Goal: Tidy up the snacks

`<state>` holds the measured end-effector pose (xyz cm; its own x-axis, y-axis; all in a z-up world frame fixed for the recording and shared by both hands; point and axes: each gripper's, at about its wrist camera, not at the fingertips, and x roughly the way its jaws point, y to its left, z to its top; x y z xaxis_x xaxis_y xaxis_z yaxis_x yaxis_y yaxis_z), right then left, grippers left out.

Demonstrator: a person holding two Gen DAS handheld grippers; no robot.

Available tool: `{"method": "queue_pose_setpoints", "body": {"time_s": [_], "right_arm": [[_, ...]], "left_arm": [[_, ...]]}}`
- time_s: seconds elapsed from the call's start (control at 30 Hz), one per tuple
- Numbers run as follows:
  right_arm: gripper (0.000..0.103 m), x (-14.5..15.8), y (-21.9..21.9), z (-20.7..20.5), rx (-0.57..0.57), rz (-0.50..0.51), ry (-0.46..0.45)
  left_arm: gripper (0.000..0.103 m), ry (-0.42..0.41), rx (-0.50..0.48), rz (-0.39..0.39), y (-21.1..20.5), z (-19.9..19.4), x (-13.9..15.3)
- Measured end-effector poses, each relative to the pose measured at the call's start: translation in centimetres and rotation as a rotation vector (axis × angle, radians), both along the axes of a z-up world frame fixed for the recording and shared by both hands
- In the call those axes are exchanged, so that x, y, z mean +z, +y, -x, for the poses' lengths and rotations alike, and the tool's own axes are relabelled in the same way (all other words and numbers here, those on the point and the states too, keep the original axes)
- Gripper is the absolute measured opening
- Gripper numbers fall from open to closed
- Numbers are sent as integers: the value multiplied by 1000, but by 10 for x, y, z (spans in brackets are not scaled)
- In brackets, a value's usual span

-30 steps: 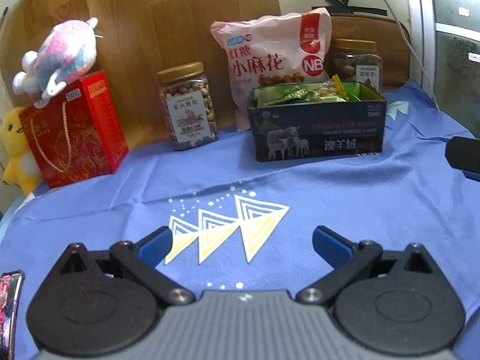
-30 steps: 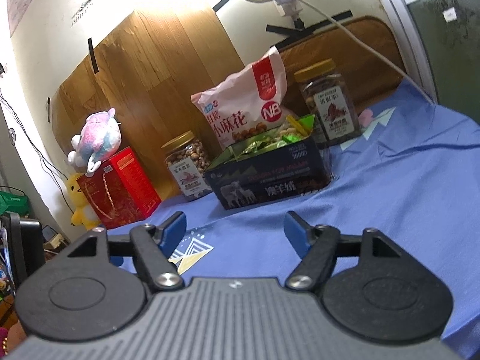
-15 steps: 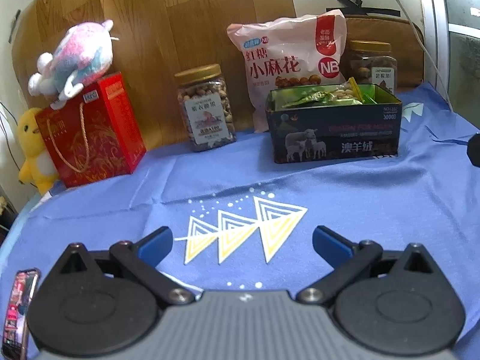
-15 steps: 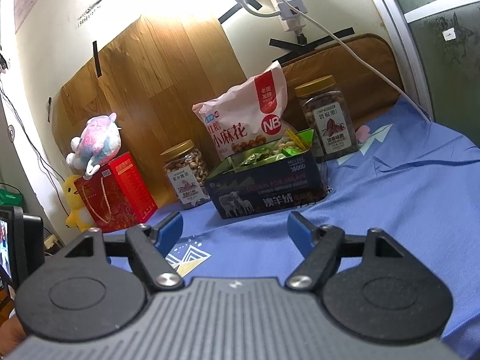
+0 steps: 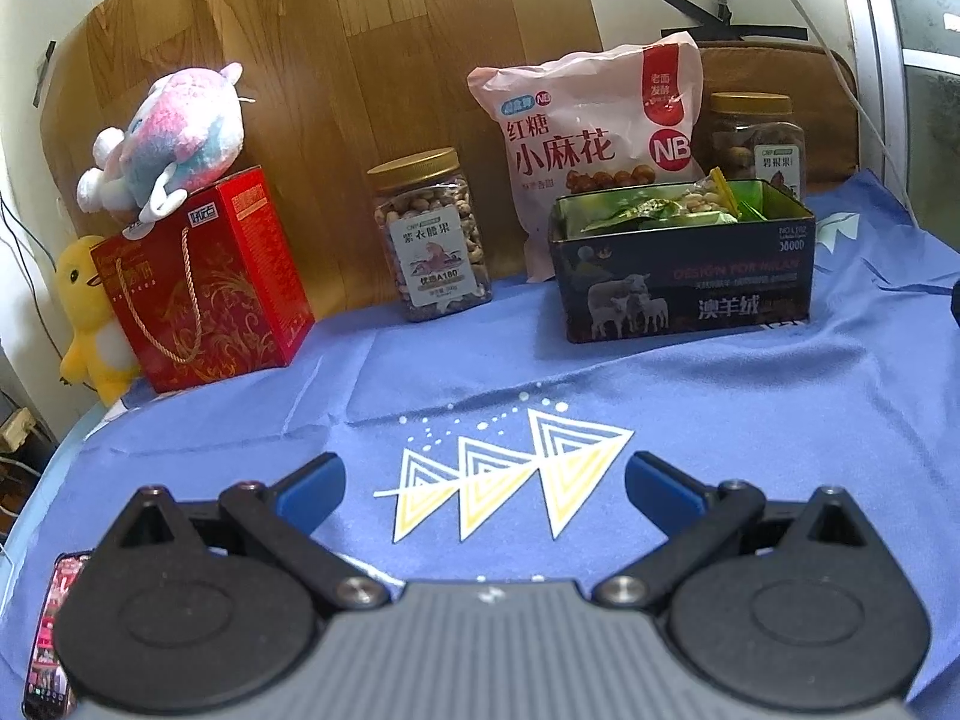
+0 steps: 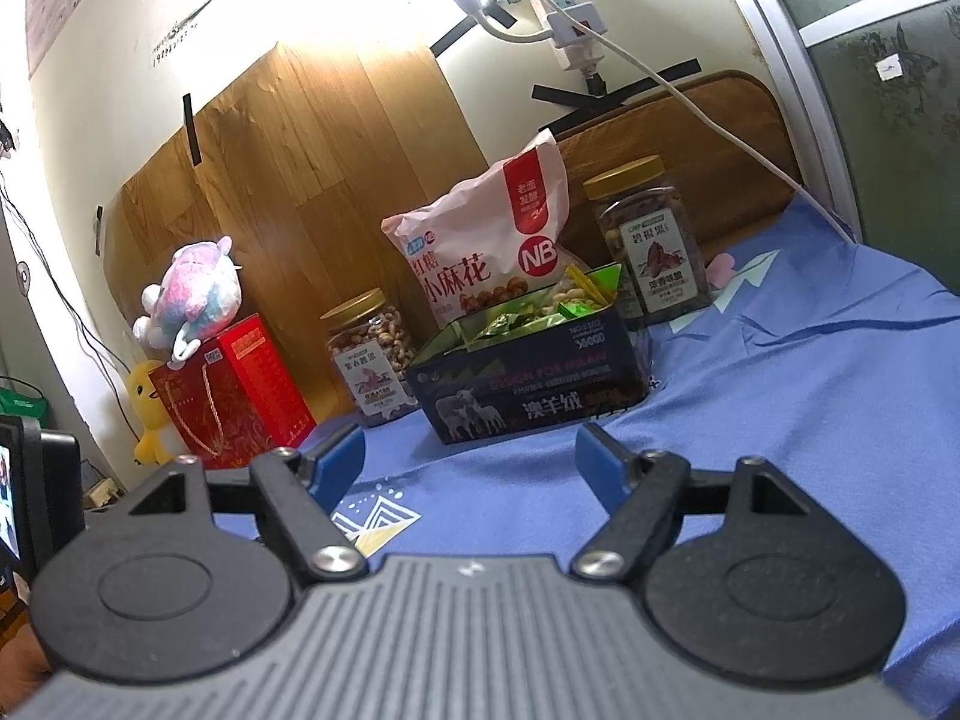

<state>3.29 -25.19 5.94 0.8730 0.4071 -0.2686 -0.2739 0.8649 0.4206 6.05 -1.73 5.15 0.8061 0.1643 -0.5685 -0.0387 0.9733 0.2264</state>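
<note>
Hovering over the blue cloth [image 5: 690, 420], the left claw [image 5: 483, 480] has its blue fingers spread wide with nothing between them, only the printed triangles [image 5: 504, 480] showing through the gap. The right claw [image 6: 471, 462] hangs low over the same cloth, fingers just as far apart and empty. Take the dark tin [image 5: 684, 276] with the sheep on its side as the landmark: it stands open on the cloth, ahead of both claws and well clear of them, filled with green snack packets [image 5: 648, 210]. Right behind the tin, the pink snack bag [image 5: 588, 138] leans against the wooden board [image 5: 390, 60]. Behind the tin's right corner stands a gold-lidded jar of dark nuts [image 6: 651, 240]; to the tin's left, apart from it, stands a gold-lidded jar of pale nuts [image 5: 435, 234]. Further left of the tin sits a red gift box [image 5: 210, 282] with a pink-and-blue plush toy [image 5: 174, 132] on top and a yellow duck plush [image 5: 90, 318] touching its far side.
</note>
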Motion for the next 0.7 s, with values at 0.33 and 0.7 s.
{"method": "queue_pose_setpoints", "body": {"time_s": [0.33, 0.7], "right_arm": [[80, 1, -2, 2, -9, -9, -4], [80, 1, -4, 4, -19, -16, -9]], "left_arm": [[103, -44, 6, -73, -7, 4, 3], [103, -80, 0, -138, -12, 5, 6]]}}
